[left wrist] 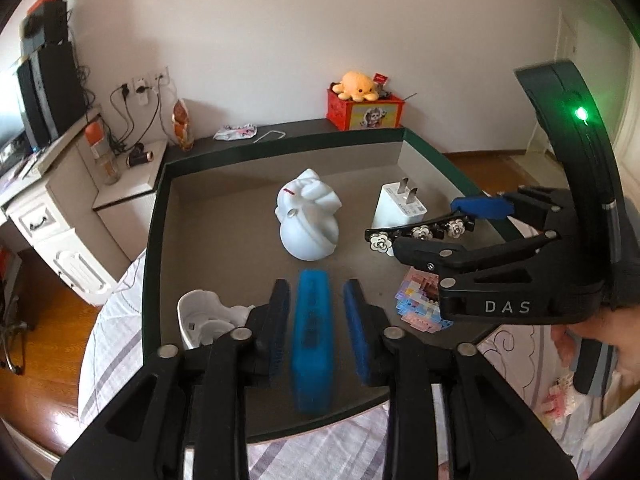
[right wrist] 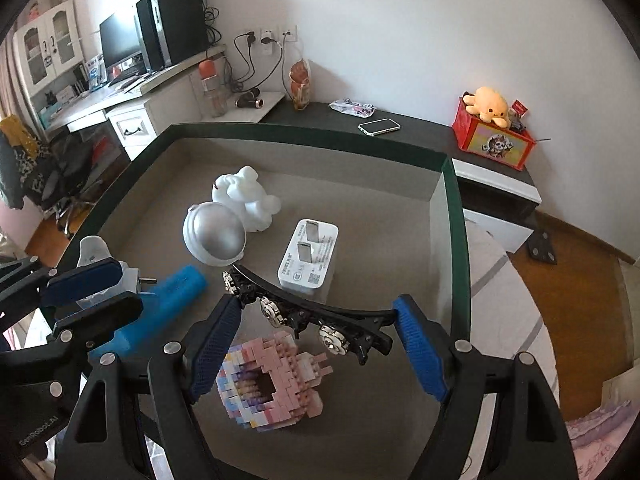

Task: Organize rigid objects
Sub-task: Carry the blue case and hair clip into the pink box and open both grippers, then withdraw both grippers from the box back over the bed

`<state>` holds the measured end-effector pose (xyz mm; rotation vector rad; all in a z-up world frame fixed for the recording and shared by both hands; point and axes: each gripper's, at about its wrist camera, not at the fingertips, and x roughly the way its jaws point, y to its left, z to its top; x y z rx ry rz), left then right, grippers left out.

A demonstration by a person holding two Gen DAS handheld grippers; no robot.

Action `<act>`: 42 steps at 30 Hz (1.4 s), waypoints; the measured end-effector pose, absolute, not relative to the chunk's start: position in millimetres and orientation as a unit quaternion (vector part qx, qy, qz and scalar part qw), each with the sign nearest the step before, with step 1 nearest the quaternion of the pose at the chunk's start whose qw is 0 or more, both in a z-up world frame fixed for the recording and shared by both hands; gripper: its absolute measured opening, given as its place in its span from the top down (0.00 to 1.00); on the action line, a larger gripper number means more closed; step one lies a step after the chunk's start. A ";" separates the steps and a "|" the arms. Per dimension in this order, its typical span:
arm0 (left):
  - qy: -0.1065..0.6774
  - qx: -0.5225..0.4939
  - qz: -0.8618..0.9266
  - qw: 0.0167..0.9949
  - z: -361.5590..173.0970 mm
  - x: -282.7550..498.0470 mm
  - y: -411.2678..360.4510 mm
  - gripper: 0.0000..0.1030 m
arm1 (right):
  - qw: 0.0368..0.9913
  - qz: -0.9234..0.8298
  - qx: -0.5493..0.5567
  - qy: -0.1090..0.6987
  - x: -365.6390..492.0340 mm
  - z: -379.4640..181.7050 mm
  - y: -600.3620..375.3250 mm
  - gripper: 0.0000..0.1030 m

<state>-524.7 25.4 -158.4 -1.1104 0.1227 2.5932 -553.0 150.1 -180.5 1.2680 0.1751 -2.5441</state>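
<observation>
Left tongs (left wrist: pixel 316 326): jaws part open, straddling the blue bar (left wrist: pixel 312 340), which lies on the floor of the green-rimmed tray (left wrist: pixel 154 220); a gap shows on each side of the bar, so the pads do not press it and nothing is held. The bar's long axis runs straight ahead along the fingers, parallel to both pads, so a plain closing would catch it across its narrow width. To the left of these tongs and just beside the left finger lies a white moulded piece (left wrist: pixel 200 320); ahead of the fingertips, well apart from them, stands the white figurine (left wrist: pixel 308 220).

Right tongs (right wrist: pixel 320 344): jaws wide open and empty. Between the fingers, nearer the left pad, sits the pink block model (right wrist: pixel 272 380); just beyond it the black flowered hair clip (right wrist: pixel 304 312) lies crosswise, its long axis spanning from one fingertip to the other, its right end seemingly touching the right pad. Beyond the clip stands the white charger plug (right wrist: pixel 308 256), prongs up; ahead and to the left sits the silver-fronted dome (right wrist: pixel 214 236).

Judgement: the blue bar belongs to the left hand, the nearer by far; the clip and block model fall to the right hand; the clip lies end to end across the opening, so closing would bear on its tips.
</observation>
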 end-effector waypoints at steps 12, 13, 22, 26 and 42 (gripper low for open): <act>0.037 -0.328 0.933 0.141 -113.7 -460.7 3.3 0.08 | 0.139 -0.907 0.393 0.065 -513.0 -151.0 158.8 0.18; 0.037 -0.323 0.935 0.139 -109.3 -452.3 1.6 0.06 | 0.141 -0.910 0.385 0.063 -504.6 -145.4 160.6 0.18; 0.004 -0.234 0.967 0.101 -70.5 -352.9 -17.5 0.00 | 0.151 -0.942 0.290 0.069 -405.7 -97.1 168.0 0.00; -0.009 -0.212 0.975 0.065 -63.9 -311.0 -21.4 0.00 | 0.145 -0.952 0.262 0.066 -362.8 -84.7 172.0 0.00; 0.016 -0.225 0.974 0.021 -82.2 -226.5 -28.0 0.00 | 0.095 -0.966 0.236 0.042 -240.7 -91.3 187.5 0.00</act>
